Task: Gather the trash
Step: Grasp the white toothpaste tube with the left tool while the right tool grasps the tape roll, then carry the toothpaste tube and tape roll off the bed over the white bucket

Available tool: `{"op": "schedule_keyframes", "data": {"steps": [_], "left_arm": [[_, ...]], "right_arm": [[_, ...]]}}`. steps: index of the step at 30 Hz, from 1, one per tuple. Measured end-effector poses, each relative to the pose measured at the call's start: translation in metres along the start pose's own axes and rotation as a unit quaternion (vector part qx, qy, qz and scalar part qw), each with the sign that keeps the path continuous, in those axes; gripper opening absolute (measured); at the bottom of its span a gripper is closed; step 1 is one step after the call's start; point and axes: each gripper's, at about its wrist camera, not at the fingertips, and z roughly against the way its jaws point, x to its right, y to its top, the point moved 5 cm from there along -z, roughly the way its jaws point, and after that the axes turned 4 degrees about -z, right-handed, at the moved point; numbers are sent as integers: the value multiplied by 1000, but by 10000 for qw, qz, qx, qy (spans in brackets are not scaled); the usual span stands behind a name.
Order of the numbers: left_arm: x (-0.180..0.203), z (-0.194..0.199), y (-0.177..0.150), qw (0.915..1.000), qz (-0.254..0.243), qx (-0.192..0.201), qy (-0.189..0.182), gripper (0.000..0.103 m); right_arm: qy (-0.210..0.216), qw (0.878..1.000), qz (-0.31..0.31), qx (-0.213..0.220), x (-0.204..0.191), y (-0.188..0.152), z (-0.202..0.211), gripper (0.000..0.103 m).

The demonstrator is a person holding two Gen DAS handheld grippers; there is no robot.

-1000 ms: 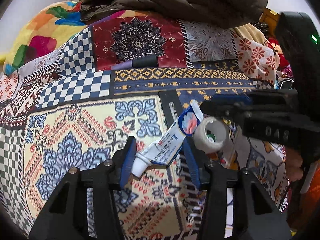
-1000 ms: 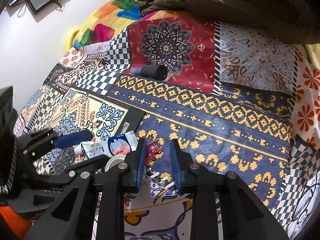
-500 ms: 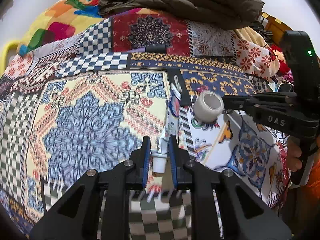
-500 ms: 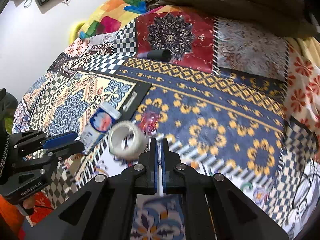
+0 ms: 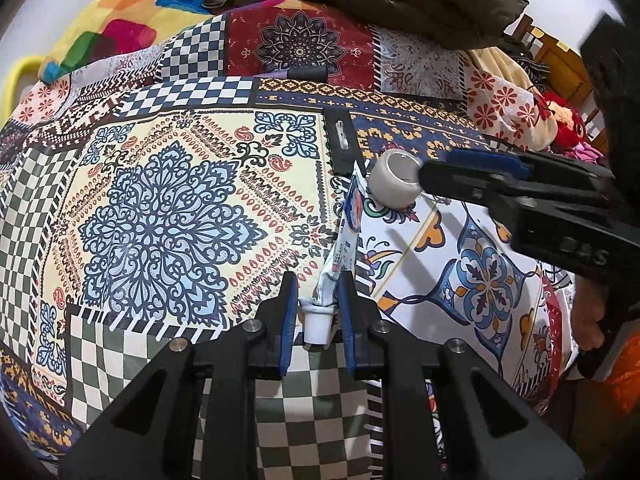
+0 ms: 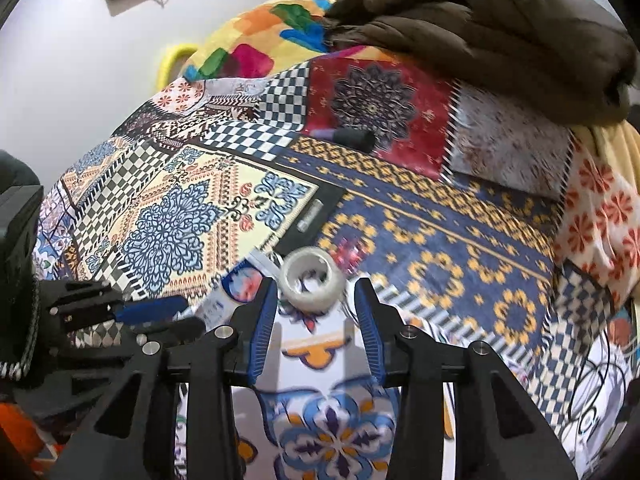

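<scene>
A: Tube, white with blue print and a round red-and-blue picture near its flat crimped end; white cap at the near end. Where does it lie?

B: The left hand-held gripper pinches it at the neck just above the cap, blue pads on either side. The body runs away from the fingers, over the bed, the crimped end farthest off. In the right wrist view the tube shows left of the right gripper's fingers.

A: Second item?

B: Tape roll, pale and translucent, hollow core facing the right wrist camera, slightly blurred. It sits just ahead of the right hand-held gripper, whose fingers are spread wide and not touching it there. From the left wrist view the roll lies at the tip of that gripper's blue pad, beside the tube's crimped end; whether it rests on the bed cannot be told.

A: Surface and room?

B: Patchwork bedspread of checks, mandalas and blue-and-gold bands. On it lie a black card bearing a small clear piece, and farther back a dark cylinder. A brown jacket is heaped at the far side, a bright cushion beside it, a white wall behind.
</scene>
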Motion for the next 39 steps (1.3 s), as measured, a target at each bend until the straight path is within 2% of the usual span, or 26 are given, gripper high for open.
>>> {"op": "schedule_keyframes", "data": {"steps": [6, 13, 18, 22, 24, 26, 27, 32, 39], "left_arm": [[1, -1, -2, 9999, -10, -15, -102, 21], [10, -2, -3, 9996, -270, 4, 25, 30], [15, -3, -3, 9995, -324, 8, 65, 30], [20, -5, -3, 9983, -473, -28, 341, 29], [22, -6, -4, 9978, -511, -34, 421, 25], [21, -4, -5, 9986, -408, -47, 331, 19], [20, -2, -5, 9991, -313, -56, 278, 19], [12, 25, -7, 9997, 137, 75, 192, 19], [18, 112, -11, 9967, 151, 614, 505, 19]], "right_arm": [[-32, 9997, -17, -256, -2, 3, -27, 37], [-8, 10000, -38, -68, -3, -2, -15, 35], [27, 9993, -325, 164, 7, -5, 15, 35], [-27, 9978, -629, 210, 21, -13, 33, 35], [-61, 9971, -735, 172, 25, -18, 39, 35], [-97, 9968, -787, 126, 26, -24, 43, 35], [-120, 9964, -828, 111, 27, -28, 47, 35], [-96, 9961, -871, 108, 25, -34, 69, 35], [-78, 9971, -581, 491, -9, -28, 125, 35]]}}
